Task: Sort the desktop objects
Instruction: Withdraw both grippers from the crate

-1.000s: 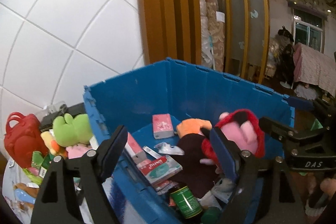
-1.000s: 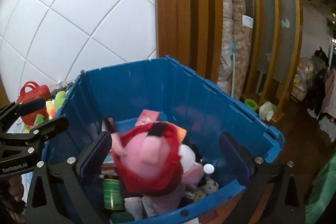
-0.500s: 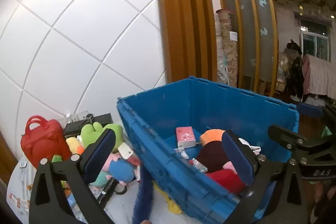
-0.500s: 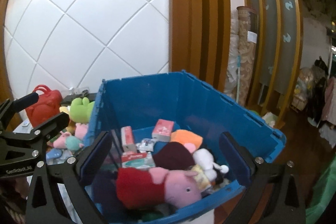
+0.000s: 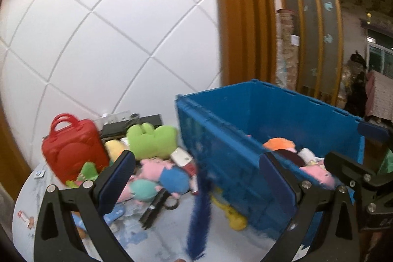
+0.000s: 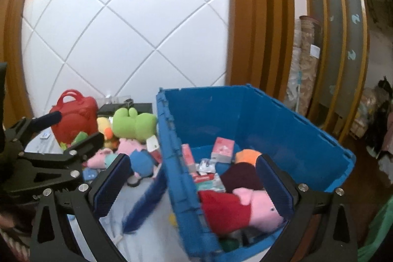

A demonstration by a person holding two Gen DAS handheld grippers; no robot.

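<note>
White quilted wall panels and orange timber trim back a pale bench (image 5: 157, 235) crowded with toys. At its right end stands a deep blue crate (image 6: 270, 119), already taking in sorted things: a pink pig plush in a red dress (image 6: 245, 210), small red boxes (image 6: 222, 149) and an orange plush (image 6: 248, 155) lie inside. What is left to sort sits heaped to the crate's left, near the wall: a red toy case (image 5: 73, 146), a green frog plush (image 5: 152, 139), pink and blue soft toys (image 5: 159, 176). A blue flap (image 5: 200, 215), probably the crate's lid, hangs down its near side, out of the way of loading. The left hand-held gripper (image 5: 196, 183) has just spread wide and holds nothing; it faces the crate's corner and the heap. The right hand-held gripper (image 6: 194, 186) also gapes empty, straddling the crate's wall.
</note>
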